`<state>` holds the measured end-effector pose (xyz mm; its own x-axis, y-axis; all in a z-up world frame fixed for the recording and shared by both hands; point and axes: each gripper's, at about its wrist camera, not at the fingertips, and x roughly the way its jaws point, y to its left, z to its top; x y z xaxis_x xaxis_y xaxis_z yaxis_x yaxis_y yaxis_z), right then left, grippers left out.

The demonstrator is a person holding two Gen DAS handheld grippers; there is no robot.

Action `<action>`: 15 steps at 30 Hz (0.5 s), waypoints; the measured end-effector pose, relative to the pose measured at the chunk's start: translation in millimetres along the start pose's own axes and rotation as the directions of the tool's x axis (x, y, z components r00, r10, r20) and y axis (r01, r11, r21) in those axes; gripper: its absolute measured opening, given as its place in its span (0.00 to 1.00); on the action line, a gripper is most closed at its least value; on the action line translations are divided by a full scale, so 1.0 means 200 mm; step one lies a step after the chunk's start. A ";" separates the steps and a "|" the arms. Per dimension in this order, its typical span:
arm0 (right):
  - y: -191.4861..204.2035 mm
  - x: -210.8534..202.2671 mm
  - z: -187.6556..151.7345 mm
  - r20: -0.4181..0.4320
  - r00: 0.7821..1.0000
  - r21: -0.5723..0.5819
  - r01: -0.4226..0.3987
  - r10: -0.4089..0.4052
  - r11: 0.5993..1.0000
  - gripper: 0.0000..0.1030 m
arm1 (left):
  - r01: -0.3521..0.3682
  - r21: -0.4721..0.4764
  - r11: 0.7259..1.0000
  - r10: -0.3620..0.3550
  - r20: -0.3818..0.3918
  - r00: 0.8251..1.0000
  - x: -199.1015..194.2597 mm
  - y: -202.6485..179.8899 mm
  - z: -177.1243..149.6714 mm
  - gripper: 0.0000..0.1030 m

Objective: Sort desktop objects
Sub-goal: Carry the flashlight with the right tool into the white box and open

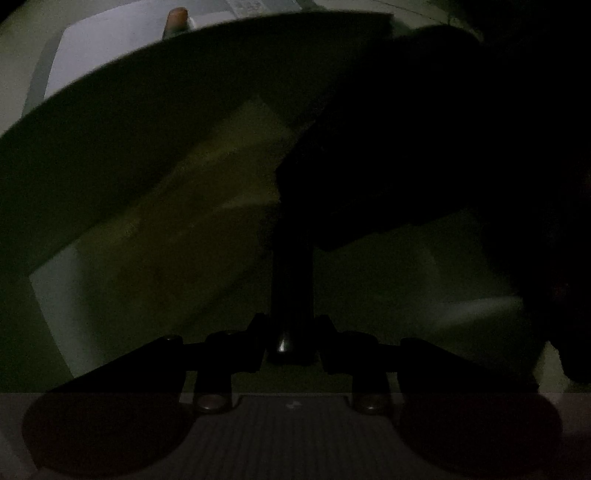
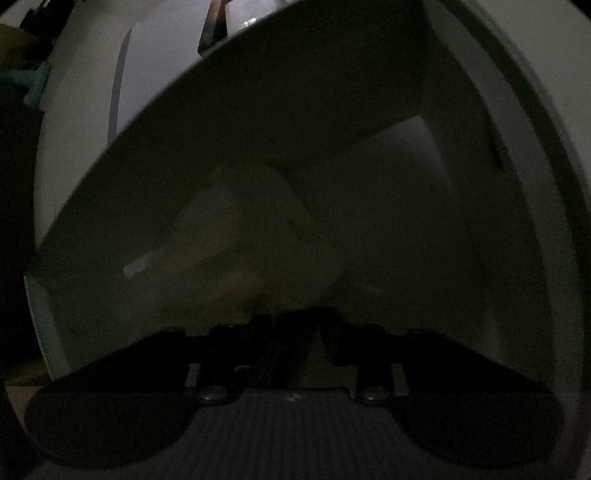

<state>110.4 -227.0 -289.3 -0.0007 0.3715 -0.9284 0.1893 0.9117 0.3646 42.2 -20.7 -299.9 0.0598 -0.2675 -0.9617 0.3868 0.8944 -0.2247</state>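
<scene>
Pale, smooth-walled plastic fills both views: a deep bin (image 1: 110, 110) with a curved rim, very dim inside, and both tools pointing steeply down into it.

Left wrist view, left to right:
- Beyond the bin's rim at top left, a white flat surface and a small orange-capped cylinder (image 1: 178, 16) standing upright.
- On the bin floor, a yellowish block (image 1: 207, 184), flat-faced and square-edged, lying at a slant.
- Left hand-held gripper (image 1: 291, 328): black fingers drawn close together, with a slim dark rod (image 1: 291, 280) clamped between them. The rod is round, has a small glint near its base, and runs straight out along the fingers toward the bin floor.
- To the right, a large black bulk (image 1: 424, 147) covers the upper corner; too dark to tell what it is.

Right wrist view, left to right:
- The bin's near corner, with a small bright glint on the wall.
- The yellowish block shows again in the middle, matte with soft corners, just ahead of the fingertips.
- Right hand-held gripper (image 2: 295, 328): fingers fairly near each other, with a dark strip in the gap. I cannot tell whether they grip it or how far they are parted.
- The far wall is smooth and curves up to a thick rim.
</scene>
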 end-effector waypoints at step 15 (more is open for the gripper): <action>-0.07 -0.06 0.00 -0.010 1.000 -0.037 -0.008 0.007 0.999 0.33 | -0.061 -0.012 0.998 0.060 -0.091 0.994 0.14 0.08 -0.08 0.25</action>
<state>107.2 -244.1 -283.6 -0.0087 0.3798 -0.9250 0.1525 0.9148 0.3741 36.2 -8.0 -332.9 -0.0009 -0.1797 -0.9837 0.3715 0.9132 -0.1672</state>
